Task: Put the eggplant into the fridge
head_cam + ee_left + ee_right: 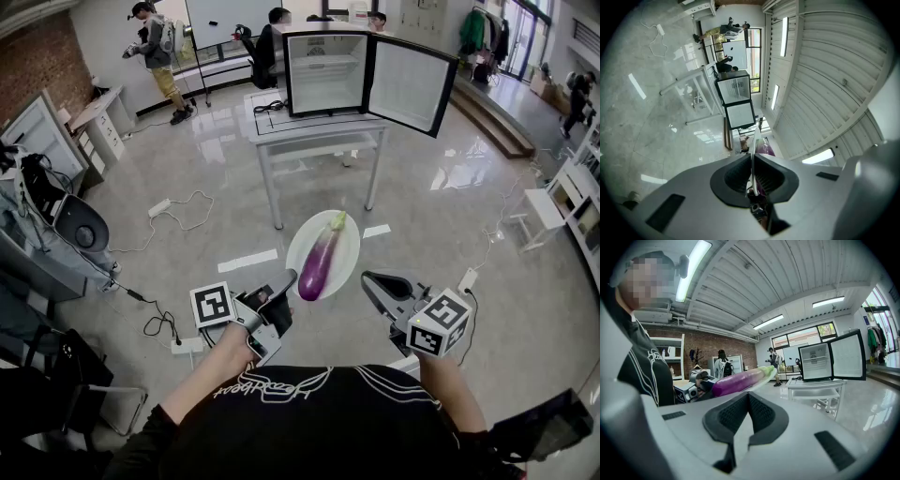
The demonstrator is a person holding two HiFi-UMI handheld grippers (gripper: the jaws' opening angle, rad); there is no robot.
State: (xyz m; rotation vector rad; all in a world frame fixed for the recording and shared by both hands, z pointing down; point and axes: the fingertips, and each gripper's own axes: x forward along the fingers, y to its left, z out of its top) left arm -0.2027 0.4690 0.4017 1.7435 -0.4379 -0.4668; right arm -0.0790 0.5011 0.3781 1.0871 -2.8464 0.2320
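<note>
The left tool (289,278) grips the near-left rim of a white plate (349,246), and the purple eggplant (321,261) lies on that plate. The right tool (367,278), just right of the plate, is closed and empty. Far ahead, the fridge (323,70) stands open on a bench (319,127).

The left forearm (202,380) and right forearm (450,394) both reach forward from the chest, roughly level. The left claw (289,279), rolled onto its side, is clamped on the near-left rim of the plate (349,248). The right claw (368,279) hangs just right of the plate, its jaws pressed together on nothing.
</note>
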